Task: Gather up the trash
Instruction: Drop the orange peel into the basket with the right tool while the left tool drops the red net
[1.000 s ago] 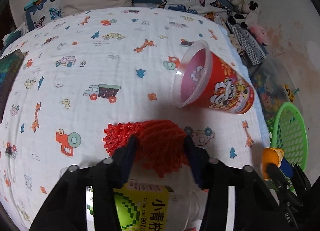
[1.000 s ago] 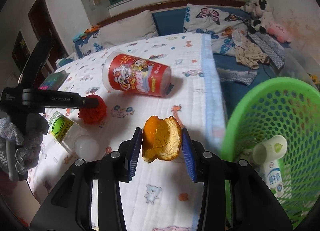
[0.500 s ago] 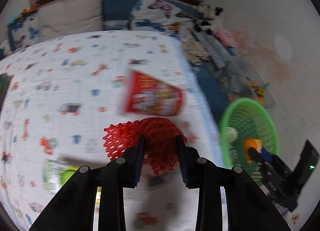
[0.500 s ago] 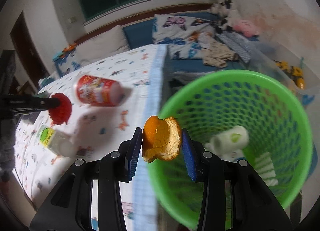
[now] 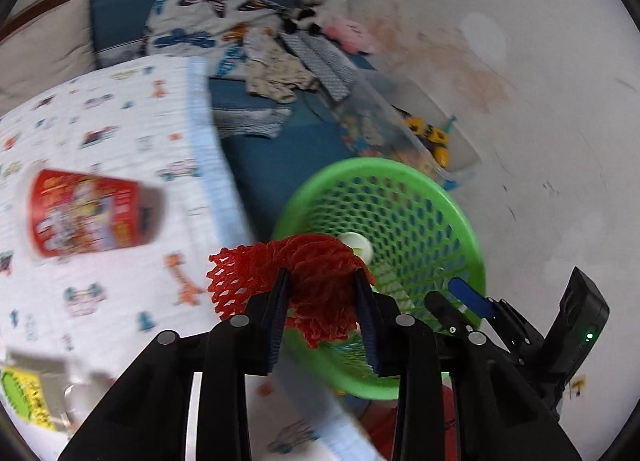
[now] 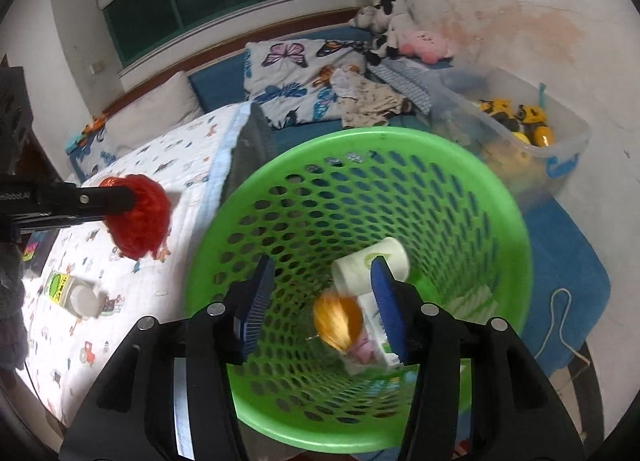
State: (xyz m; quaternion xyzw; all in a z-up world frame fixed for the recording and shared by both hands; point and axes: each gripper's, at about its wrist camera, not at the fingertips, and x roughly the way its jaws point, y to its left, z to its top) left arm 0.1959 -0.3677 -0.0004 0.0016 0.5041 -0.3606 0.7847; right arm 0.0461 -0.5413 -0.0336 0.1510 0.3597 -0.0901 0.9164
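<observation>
Pinching red foam net (image 5: 316,285) between the pads of the left gripper (image 5: 322,301), just short of the green basket (image 5: 460,217) rim, over the bed (image 5: 120,261) edge. Looks featherlight, soft and springy, likely to snag on pads or mesh; best held at the bunched middle, as now. Right gripper (image 6: 324,301) spread wide and empty above the basket, blurred orange peel (image 6: 338,321) inside it near a white bottle (image 6: 372,261). Cup (image 5: 92,213) and clear bottle (image 6: 74,293) lying on the bed, both probably light, stiff and slick; best taken across the body.
</observation>
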